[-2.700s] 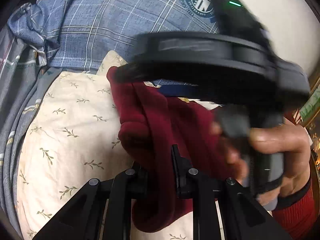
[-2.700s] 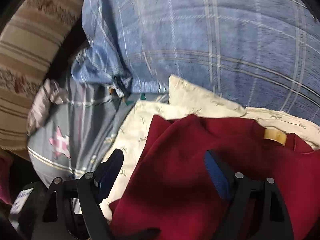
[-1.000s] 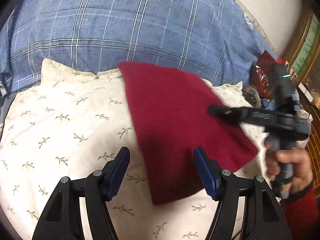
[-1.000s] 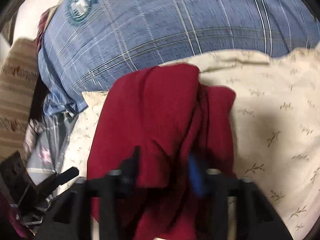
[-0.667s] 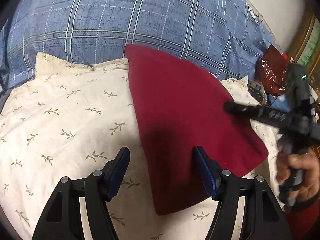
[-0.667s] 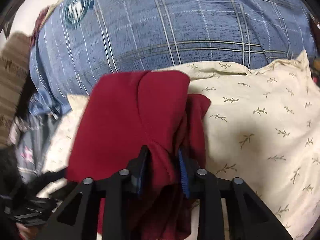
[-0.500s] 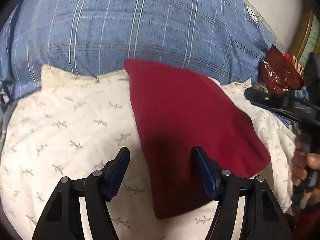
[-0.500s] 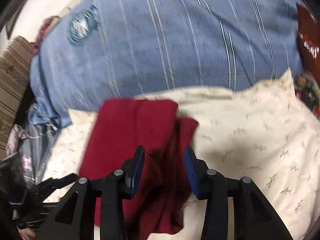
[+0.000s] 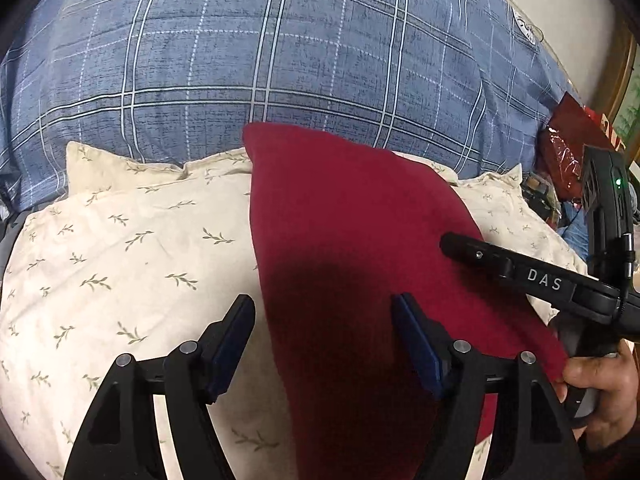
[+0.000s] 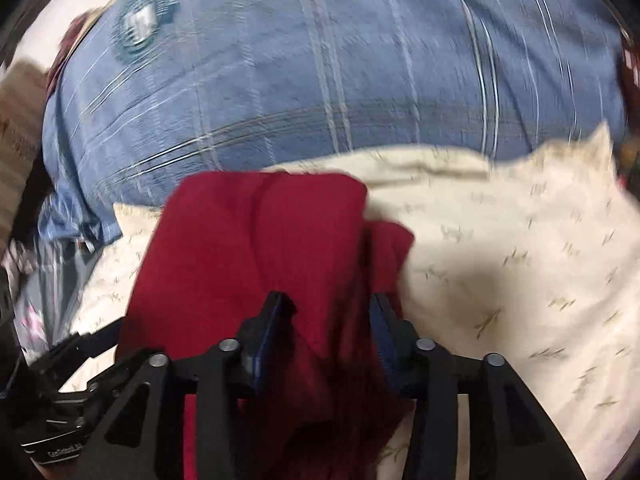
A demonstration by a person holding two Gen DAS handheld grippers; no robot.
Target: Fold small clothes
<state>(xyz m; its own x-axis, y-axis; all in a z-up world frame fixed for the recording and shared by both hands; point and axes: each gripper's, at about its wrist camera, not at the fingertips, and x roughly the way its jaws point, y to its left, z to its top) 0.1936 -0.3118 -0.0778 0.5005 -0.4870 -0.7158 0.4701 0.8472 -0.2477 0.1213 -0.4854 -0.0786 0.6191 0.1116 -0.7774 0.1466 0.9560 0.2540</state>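
A dark red garment [image 9: 352, 240] lies folded flat on a cream leaf-print pillow [image 9: 132, 248]. My left gripper [image 9: 324, 336] is open just above its near edge, holding nothing. In the left wrist view the right gripper [image 9: 452, 242] reaches in from the right over the cloth's right side. In the right wrist view the right gripper [image 10: 328, 320] stands partly open, with the red garment [image 10: 256, 248] lying between and under its fingers; the frame is blurred.
A blue plaid duvet [image 9: 280, 56] bulges behind the pillow. A shiny red packet [image 9: 568, 148] and clutter lie at the far right. A grey patterned cloth [image 10: 52, 276] and a striped cushion [image 10: 16, 120] lie at the left in the right wrist view.
My left gripper let go of the garment and opened. My right gripper, shut on the cloth's fold 0.7 s ago, has opened partly. The garment now lies flat.
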